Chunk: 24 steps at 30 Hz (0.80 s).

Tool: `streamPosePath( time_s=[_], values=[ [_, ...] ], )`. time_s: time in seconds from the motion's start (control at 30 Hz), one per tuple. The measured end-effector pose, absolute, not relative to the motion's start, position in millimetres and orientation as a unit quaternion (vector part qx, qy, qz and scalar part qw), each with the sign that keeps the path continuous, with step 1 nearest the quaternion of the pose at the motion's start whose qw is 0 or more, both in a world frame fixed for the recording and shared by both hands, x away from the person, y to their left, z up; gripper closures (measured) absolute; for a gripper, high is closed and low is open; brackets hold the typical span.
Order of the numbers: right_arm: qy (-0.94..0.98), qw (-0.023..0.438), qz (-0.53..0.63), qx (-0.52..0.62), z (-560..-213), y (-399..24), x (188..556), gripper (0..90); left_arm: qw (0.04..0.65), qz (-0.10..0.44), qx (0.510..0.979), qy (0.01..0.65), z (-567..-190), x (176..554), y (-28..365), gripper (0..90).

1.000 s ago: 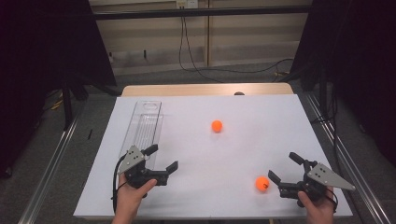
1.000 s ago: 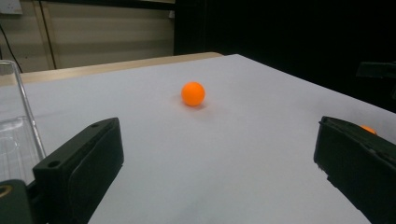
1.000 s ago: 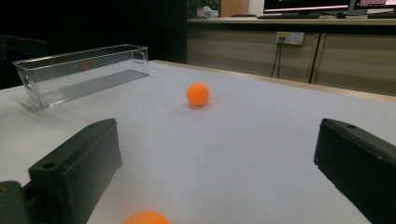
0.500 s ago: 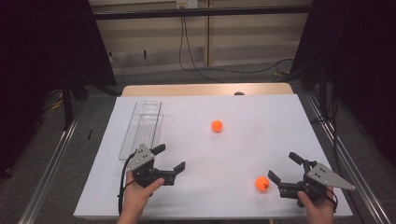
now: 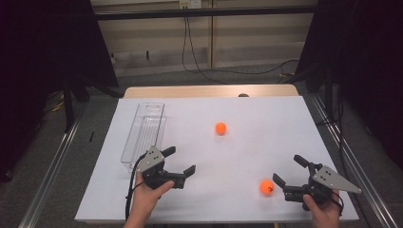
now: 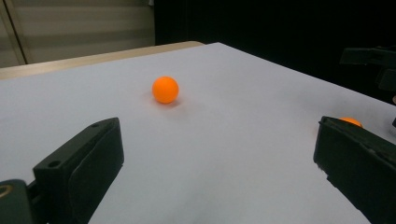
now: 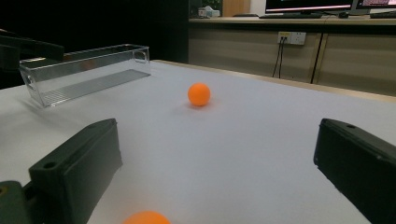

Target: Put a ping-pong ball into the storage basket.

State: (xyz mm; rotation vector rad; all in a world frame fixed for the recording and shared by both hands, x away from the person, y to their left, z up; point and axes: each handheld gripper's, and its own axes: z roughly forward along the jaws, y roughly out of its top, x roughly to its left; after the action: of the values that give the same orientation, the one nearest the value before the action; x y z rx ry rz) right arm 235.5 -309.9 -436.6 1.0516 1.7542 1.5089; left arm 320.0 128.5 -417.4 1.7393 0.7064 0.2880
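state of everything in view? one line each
Left gripper: open, empty, above the table.
Right gripper: open, empty, near ball just before its jaws.
Near ball: loose on table.
Far ball: loose on table, mid-table.
Clear bin: upright, empty.

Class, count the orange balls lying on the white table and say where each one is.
2. One orange ball lies near the table's middle, beyond both grippers. The other orange ball lies just off the right gripper's open jaws. None seems hidden.
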Motion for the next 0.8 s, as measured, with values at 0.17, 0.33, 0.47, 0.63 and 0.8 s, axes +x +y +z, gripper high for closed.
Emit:
streamPosePath(
  time_s=[0.17, 0.33, 0.47, 0.63, 0.8],
  values=[
    [0.660, 0.295, 0.568, 0.395, -437, -309, 236, 0.3, 0.579, 0.120, 0.748, 0.300, -419, 320, 124, 1.7],
    [0.660, 0.295, 0.568, 0.394, -437, -309, 236, 0.3, 0.577, 0.117, 0.752, 0.295, -419, 321, 120, 1.7],
    [0.660, 0.294, 0.568, 0.394, -437, -309, 236, 0.3, 0.577, 0.115, 0.753, 0.294, -419, 322, 116, 1.8],
    [0.660, 0.294, 0.567, 0.394, -437, -309, 236, 0.3, 0.576, 0.111, 0.755, 0.292, -420, 322, 110, 1.9],
    [0.661, 0.294, 0.567, 0.393, -437, -309, 236, 0.3, 0.575, 0.110, 0.758, 0.289, -420, 322, 107, 1.9]
  ],
)
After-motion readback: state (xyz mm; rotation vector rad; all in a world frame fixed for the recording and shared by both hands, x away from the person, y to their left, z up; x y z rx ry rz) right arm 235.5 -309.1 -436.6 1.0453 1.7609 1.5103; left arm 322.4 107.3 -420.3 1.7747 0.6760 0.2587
